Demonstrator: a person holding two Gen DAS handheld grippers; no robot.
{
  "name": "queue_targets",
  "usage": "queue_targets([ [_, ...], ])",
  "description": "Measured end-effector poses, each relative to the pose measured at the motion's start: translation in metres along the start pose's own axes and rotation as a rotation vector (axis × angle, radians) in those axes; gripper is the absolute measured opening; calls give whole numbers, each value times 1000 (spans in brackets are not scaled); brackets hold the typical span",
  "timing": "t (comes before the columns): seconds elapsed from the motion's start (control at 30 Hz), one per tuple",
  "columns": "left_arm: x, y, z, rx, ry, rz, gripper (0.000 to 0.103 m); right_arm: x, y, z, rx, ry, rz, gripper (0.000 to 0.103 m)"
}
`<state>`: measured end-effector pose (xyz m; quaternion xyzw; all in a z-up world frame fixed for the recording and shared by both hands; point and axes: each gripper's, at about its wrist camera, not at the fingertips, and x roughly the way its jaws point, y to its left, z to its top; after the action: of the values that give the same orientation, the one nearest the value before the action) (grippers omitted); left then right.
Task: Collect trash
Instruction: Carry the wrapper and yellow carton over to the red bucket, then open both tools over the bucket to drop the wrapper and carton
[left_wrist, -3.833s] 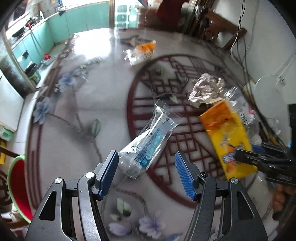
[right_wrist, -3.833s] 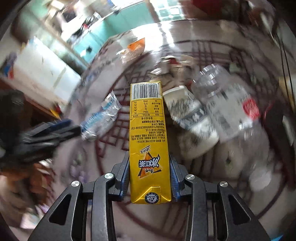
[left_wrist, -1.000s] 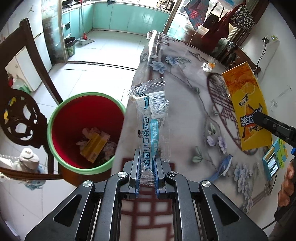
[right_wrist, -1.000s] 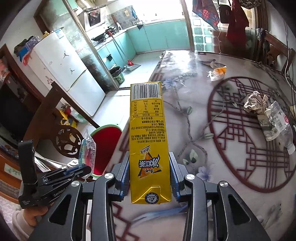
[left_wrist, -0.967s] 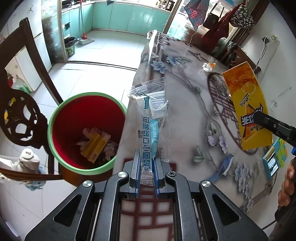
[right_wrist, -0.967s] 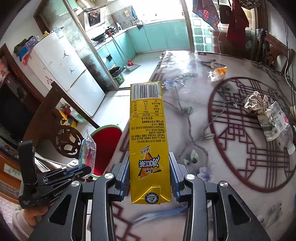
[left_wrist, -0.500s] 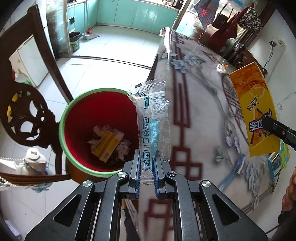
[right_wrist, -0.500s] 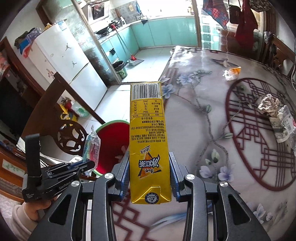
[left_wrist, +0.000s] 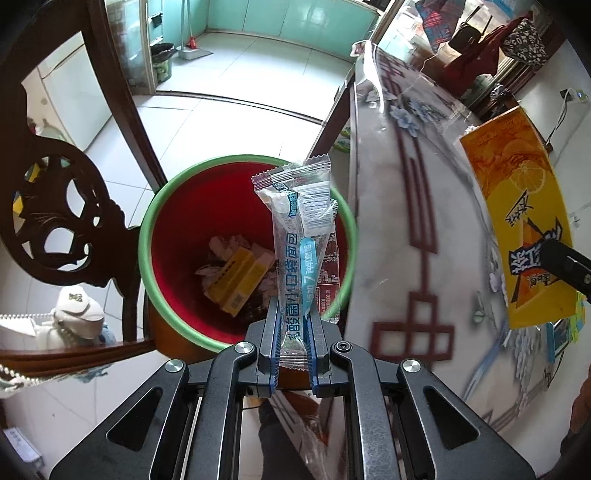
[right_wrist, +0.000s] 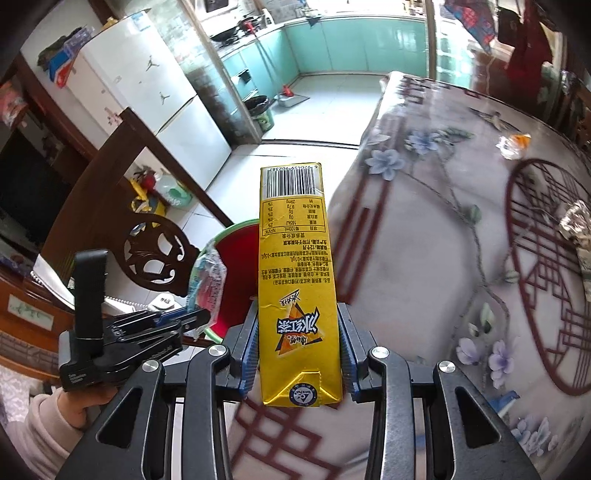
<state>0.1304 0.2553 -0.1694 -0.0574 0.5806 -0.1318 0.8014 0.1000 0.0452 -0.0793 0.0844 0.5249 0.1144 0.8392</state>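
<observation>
Left wrist view: the left gripper has its fingers pinched narrow on a clear plastic wrapper, which stands up over the red bin with a green rim on the floor beside the table edge. In the right wrist view, the right gripper clamps a yellow drink carton between its fingers, above the table's edge near the bin. A crumpled wrapper lies farther in on the table.

Left tongs above the bin, clamped on a wrapper reaching over the bin's rim. Inside the bin, a box on crumpled scraps. Bin on the floor between the chair at left and the desk edge at right. Right tongs over that edge, gripping a carton. Farther along the desk, a crumpled wad.
</observation>
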Motion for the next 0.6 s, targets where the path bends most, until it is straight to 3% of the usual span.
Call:
queue_targets([
  [0.4,34,38,10,-46,69,29,11,68,30,18,-25,118,73,35],
  [0.6,46,52,7,-83,113,32,11,101,46,25,-88,154,38,35],
])
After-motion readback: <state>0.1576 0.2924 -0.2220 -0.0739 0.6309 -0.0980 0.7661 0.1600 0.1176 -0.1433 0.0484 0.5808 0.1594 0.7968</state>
